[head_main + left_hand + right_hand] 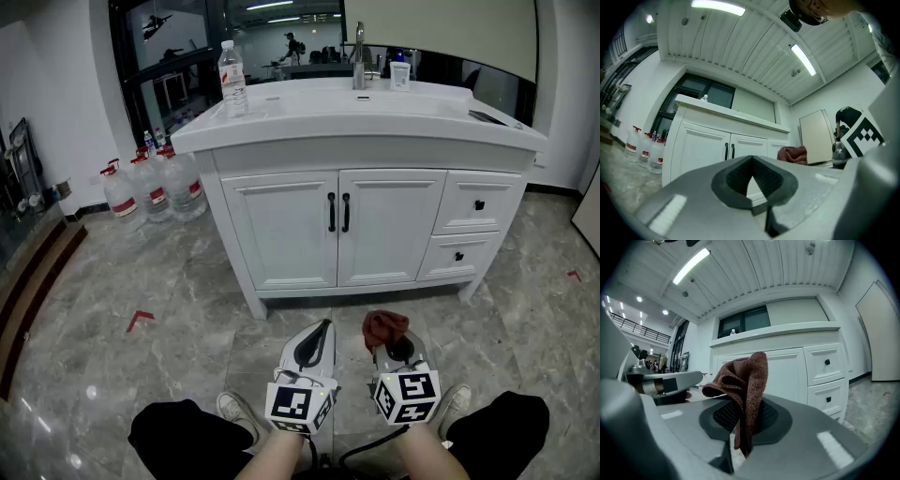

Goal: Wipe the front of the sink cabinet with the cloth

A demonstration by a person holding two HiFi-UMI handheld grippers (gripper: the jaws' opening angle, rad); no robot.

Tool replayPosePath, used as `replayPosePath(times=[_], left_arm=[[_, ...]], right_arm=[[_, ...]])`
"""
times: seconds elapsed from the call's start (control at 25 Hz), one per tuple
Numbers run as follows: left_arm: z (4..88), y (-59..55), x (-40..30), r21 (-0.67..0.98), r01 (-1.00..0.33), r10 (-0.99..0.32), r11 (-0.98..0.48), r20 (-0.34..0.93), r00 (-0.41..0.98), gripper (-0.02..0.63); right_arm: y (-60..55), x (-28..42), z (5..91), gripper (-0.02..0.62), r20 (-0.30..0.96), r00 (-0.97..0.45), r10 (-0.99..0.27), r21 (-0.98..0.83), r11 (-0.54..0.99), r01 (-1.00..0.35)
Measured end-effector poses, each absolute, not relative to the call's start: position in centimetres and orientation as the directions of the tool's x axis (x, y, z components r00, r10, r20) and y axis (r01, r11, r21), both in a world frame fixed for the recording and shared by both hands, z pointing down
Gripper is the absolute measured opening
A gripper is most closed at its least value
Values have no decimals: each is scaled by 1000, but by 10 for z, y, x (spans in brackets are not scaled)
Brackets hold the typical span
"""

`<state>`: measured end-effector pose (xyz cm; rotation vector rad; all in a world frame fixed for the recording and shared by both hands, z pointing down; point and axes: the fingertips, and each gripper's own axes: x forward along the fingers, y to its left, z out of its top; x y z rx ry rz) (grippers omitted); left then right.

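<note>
While the cloth is already pinched in the right gripper, the wiping itself does not look begun. Both tools hang low in the bottom middle of the head view, well apart from the cabinet that fills the centre of the frame. Bare floor lies between them and its foot. The two doors and the two drawers at the right show no damp streak, though from this far back that is hard to be sure of. By my reading the whole front is left to do: bring the cloth up to the panels, press it on and sweep across doors, drawers and frame.

The right gripper's jaws are closed tight on the cloth. It is a reddish-brown, knitted-looking rag, gripped near one edge, with a bunched fold standing up above the pads and a short tail hanging below them. It touches nothing but the pads.

The left gripper sits just beside it, at the lower centre left of the head view. Its jaws are drawn together and hold nothing (only a small wedge of cabinet shows through above the pads).

On the countertop a water bottle stands at the upper left, and large jugs stand on the floor at the left, clear of the panels to be wiped
</note>
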<state>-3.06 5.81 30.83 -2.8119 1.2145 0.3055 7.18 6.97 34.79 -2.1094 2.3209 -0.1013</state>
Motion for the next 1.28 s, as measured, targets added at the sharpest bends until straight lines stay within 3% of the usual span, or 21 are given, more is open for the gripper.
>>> replayPosePath(times=[0.88,1.28], left_arm=[[309,46,-28,45,-738,-730,-673,-199,654,0],[323,-24,-54,101,-777,-779,-621,-186,598,0]], right_arm=[[59,72,357,78,48,-81,-996,-88,76,-993],[2,86,382,80,105,-49,-993,-123,36,-992]])
